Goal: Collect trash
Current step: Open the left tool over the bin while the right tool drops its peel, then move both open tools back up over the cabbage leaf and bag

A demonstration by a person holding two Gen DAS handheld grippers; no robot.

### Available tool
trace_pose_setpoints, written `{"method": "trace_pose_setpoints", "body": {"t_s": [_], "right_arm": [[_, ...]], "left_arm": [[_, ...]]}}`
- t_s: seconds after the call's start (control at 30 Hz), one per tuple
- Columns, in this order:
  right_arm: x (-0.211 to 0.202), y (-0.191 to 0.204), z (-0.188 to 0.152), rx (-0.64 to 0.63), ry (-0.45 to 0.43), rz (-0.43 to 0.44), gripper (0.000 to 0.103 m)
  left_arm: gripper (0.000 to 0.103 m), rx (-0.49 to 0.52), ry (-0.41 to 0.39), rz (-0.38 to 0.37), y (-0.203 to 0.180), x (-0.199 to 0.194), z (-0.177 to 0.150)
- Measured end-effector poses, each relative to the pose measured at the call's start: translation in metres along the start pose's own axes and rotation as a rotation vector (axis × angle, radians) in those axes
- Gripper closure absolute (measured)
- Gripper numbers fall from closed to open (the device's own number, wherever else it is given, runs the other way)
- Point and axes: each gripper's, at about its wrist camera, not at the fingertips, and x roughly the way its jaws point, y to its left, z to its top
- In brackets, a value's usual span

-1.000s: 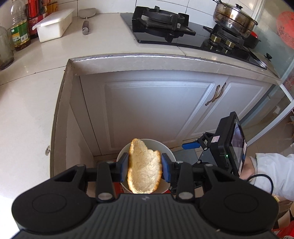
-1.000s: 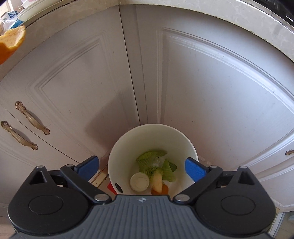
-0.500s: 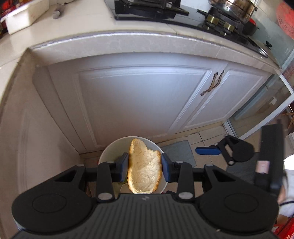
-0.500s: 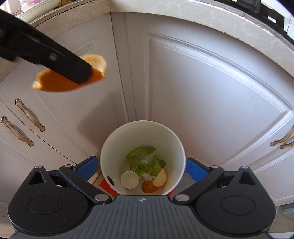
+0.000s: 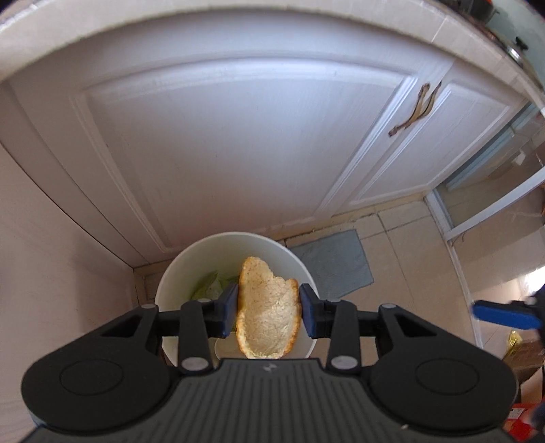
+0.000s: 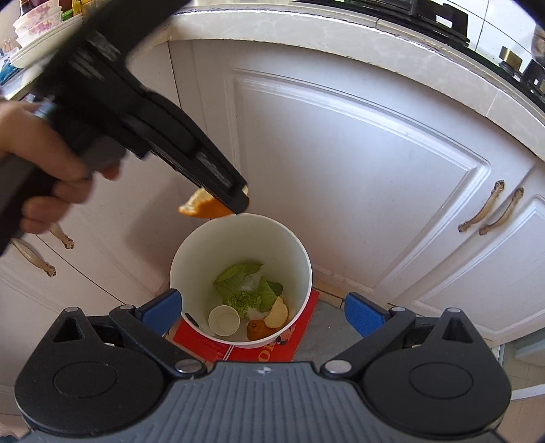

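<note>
My left gripper (image 5: 268, 312) is shut on a piece of orange peel (image 5: 267, 313), pith side toward the camera, and holds it above the white trash bin (image 5: 190, 262) on the floor. In the right wrist view the left gripper (image 6: 235, 201) with the orange peel (image 6: 201, 208) hangs just over the far left rim of the trash bin (image 6: 293, 245). The bin holds lettuce leaves (image 6: 235, 277), a small white cup (image 6: 223, 320) and other peel bits (image 6: 276, 311). My right gripper (image 6: 264, 310) is open and empty, in front of the bin.
White cabinet doors (image 5: 238, 136) with metal handles (image 5: 414, 112) stand behind the bin. A red flat box (image 6: 272, 344) lies under the bin. A grey mat (image 5: 333, 265) lies on the tiled floor to the right. The counter edge (image 6: 340, 30) runs above.
My left gripper has come down from counter height with the peel to just above the bin. The right gripper stays open and has drawn back slightly.
</note>
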Motion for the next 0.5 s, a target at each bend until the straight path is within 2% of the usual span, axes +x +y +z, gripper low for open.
{"method": "trace_pose_setpoints", "body": {"t_s": [0.13, 0.2, 0.23, 0.27, 0.4, 0.5], "right_arm": [[-0.009, -0.005, -0.002, 0.018, -0.013, -0.015, 0.000], [-0.015, -0.007, -0.003, 0.025, -0.021, -0.027, 0.000], [-0.017, -0.008, -0.003, 0.029, -0.025, -0.032, 0.000], [-0.019, -0.009, -0.003, 0.032, -0.028, -0.033, 0.000], [-0.025, -0.011, -0.001, 0.041, -0.037, -0.039, 0.000], [-0.029, -0.010, 0.003, 0.047, -0.045, -0.046, 0.000]], "left_arm": [[0.058, 0.011, 0.033, 0.019, -0.001, 0.029, 0.000], [0.041, 0.020, 0.037, 0.053, -0.003, 0.038, 0.001], [0.025, 0.017, 0.034, 0.079, -0.004, 0.039, 0.002], [0.019, 0.010, 0.022, 0.099, -0.005, 0.037, 0.003], [0.018, -0.014, -0.021, 0.067, -0.002, 0.023, 0.004], [0.017, -0.014, -0.058, 0.087, -0.002, 0.006, 0.005]]}}
